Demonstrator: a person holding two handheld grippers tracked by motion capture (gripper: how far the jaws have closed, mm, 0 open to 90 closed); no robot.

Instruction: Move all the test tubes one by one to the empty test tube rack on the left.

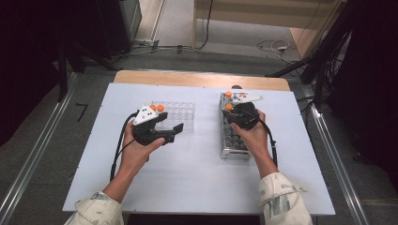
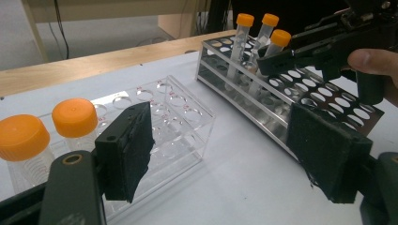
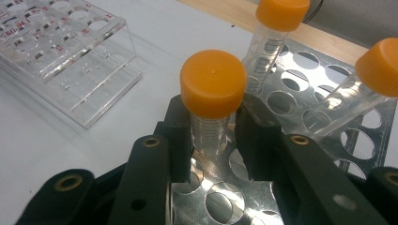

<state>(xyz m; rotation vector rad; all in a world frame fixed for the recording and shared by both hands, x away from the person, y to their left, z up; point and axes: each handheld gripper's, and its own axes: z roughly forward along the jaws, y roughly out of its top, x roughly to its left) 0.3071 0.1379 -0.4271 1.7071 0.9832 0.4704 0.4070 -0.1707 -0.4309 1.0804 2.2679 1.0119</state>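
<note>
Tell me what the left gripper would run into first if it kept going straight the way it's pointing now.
Probably the metal rack. The left gripper stands open above bare table, the clear rack off beside its left jaw. Straight ahead sits the metal rack's near edge, with the right gripper farther back at a tube. Depth is hard to judge.

Lab: tube racks, capped tubes

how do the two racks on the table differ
The clear plastic rack is see-through with red printed marks; the metal rack is shiny steel with round holes. The clear plastic rack holds two orange-capped tubes, the metal rack three, one of them between the jaws of the right gripper. Both sit on the white table.
</note>
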